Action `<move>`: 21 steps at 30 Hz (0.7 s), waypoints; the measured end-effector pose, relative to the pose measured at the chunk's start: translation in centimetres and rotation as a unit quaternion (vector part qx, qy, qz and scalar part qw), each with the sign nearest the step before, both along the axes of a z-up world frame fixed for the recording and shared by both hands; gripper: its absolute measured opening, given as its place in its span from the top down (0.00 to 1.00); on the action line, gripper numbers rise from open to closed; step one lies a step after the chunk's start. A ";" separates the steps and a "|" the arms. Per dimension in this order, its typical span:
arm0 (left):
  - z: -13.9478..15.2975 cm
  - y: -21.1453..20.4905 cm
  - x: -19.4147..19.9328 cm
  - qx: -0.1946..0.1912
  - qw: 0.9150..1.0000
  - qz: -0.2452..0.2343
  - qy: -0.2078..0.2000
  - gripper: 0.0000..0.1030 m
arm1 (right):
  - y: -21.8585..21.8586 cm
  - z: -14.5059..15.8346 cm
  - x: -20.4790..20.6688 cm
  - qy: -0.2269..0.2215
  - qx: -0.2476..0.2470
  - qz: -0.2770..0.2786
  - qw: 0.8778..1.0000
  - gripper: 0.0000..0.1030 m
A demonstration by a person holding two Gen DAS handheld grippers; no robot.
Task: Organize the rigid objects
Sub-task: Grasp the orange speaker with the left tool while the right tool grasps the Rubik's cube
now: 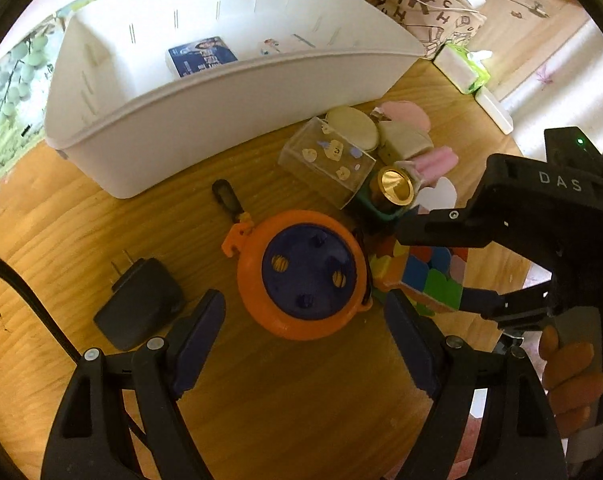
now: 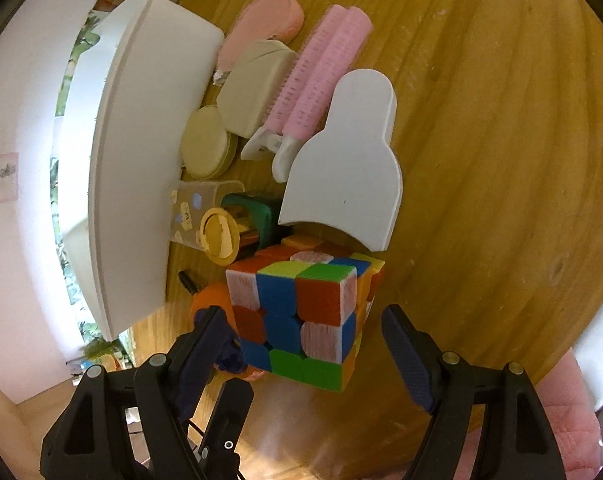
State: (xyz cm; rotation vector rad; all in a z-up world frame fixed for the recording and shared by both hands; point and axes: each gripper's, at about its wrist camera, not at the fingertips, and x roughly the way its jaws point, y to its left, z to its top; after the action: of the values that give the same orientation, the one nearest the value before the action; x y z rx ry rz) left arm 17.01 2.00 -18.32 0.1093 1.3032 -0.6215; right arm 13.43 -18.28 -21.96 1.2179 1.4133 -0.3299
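An orange round reel with a blue centre [image 1: 305, 276] lies on the wooden table [image 1: 101, 232], just ahead of my left gripper [image 1: 303, 336]. That gripper is open, a finger to each side of the reel and neither touching it. To the right sits a multicoloured puzzle cube [image 2: 301, 312], also seen as the cube [image 1: 425, 280] in the left wrist view. My right gripper [image 2: 307, 348] is open and straddles the cube from above, with a gap at its right finger. A white bin [image 1: 221, 92] stands behind, holding a blue box [image 1: 201, 56].
A black plug adapter [image 1: 141, 304] lies left of the reel. Behind the cube are a clear stickered box [image 1: 325, 160], a gold-lidded jar [image 1: 395, 186], pink hair rollers [image 2: 321, 76], a white bottle-shaped piece [image 2: 349, 168], a beige compact [image 2: 207, 146] and a beige case [image 2: 253, 84].
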 end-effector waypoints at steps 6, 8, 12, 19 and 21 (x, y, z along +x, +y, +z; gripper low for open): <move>-0.7 -0.4 0.8 0.002 1.000 0.023 0.008 0.19 | 0.4 -0.7 1.2 0.014 0.004 0.001 1.000 0.22; -0.9 -0.5 1.0 0.006 0.999 0.031 0.012 0.19 | 0.4 -1.0 1.3 0.020 0.004 0.005 1.000 0.25; -1.1 -0.4 1.3 0.012 0.999 0.042 0.015 0.19 | 1.0 -1.6 1.6 0.031 0.013 0.008 0.999 0.32; -1.7 -0.3 1.7 0.013 0.998 0.055 0.028 0.18 | 1.7 -2.3 2.4 0.035 0.015 0.021 0.999 0.34; -1.7 -0.4 1.7 0.015 0.998 0.059 0.033 0.18 | 1.8 -2.3 2.5 0.037 0.010 0.026 0.999 0.34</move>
State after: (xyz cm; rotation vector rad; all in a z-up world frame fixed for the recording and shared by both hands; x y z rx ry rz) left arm 18.72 1.59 -19.98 0.0357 1.3728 -0.5089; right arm 15.96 -16.51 -24.26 1.1934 1.5134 -0.3274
